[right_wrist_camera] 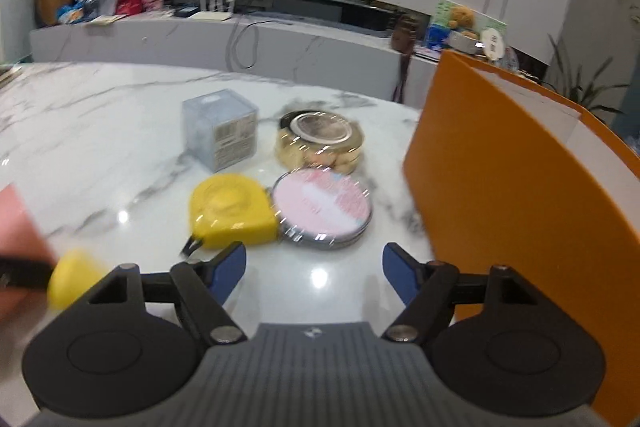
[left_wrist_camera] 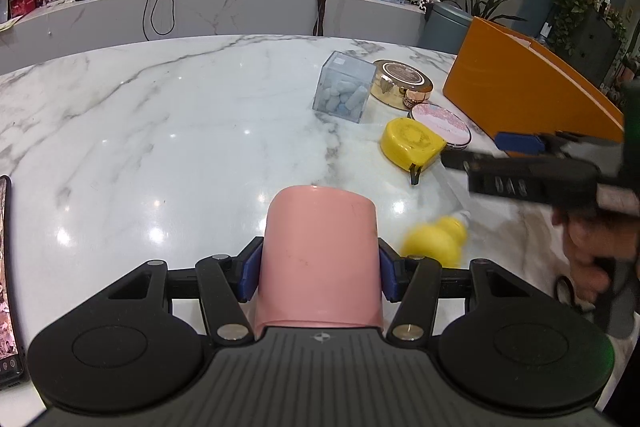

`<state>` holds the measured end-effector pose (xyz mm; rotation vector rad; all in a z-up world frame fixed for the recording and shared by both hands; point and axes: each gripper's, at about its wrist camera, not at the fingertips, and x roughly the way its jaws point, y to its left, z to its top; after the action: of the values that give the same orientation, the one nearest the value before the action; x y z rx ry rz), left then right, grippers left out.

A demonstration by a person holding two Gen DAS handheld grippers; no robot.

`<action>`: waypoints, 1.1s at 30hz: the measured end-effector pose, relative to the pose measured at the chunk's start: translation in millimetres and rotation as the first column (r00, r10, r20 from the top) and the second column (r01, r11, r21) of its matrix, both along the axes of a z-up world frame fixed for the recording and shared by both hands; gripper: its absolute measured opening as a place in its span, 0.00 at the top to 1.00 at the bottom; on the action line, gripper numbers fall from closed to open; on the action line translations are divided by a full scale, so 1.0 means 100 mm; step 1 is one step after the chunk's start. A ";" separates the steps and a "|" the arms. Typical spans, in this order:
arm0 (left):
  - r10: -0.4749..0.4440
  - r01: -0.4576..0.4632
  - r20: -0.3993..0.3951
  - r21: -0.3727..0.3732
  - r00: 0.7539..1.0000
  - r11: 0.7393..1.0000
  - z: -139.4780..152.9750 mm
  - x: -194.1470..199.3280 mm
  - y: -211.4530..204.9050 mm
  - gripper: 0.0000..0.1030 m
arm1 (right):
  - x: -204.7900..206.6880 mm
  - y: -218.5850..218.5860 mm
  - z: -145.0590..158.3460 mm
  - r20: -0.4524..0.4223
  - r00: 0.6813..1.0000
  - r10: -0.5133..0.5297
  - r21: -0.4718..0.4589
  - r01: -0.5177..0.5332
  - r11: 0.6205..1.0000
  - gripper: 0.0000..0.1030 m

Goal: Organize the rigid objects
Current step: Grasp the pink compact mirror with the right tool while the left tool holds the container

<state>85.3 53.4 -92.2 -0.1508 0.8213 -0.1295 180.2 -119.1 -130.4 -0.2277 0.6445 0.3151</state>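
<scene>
My left gripper [left_wrist_camera: 318, 269] is shut on a pink cup [left_wrist_camera: 320, 259] and holds it over the marble table [left_wrist_camera: 160, 131]. My right gripper [right_wrist_camera: 314, 267] is open and empty, just short of a yellow tape measure [right_wrist_camera: 232, 211] and a pink round tin [right_wrist_camera: 324, 209]. Behind them stand a clear box of blue pieces [right_wrist_camera: 220, 135] and a gold round tin [right_wrist_camera: 320, 141]. The same items show in the left wrist view: tape measure [left_wrist_camera: 410, 143], pink tin [left_wrist_camera: 444, 123], clear box [left_wrist_camera: 346, 87], gold tin [left_wrist_camera: 402, 81]. A blurred yellow object [left_wrist_camera: 436, 239] lies right of the cup.
An orange box [right_wrist_camera: 520, 187] stands at the table's right, close to my right gripper; it also shows in the left wrist view [left_wrist_camera: 528, 87]. A phone [left_wrist_camera: 6, 279] lies at the table's left edge. A marble counter with clutter runs behind the table.
</scene>
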 end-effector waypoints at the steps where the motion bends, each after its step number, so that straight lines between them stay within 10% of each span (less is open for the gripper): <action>1: 0.000 0.000 0.000 -0.001 1.000 1.000 0.00 0.00 0.00 0.38 | 0.05 -0.02 0.00 -0.002 1.000 -0.010 0.026 0.011 1.000 0.27; 33: 0.017 -0.019 0.054 0.025 0.998 1.000 0.14 -0.01 -0.01 0.38 | 0.35 -0.10 0.11 -0.043 0.999 0.033 0.085 -0.029 0.996 0.31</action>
<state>84.5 52.5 -78.0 -0.1298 0.7676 -0.1055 215.0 -129.2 -119.5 -0.1505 0.6710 0.3773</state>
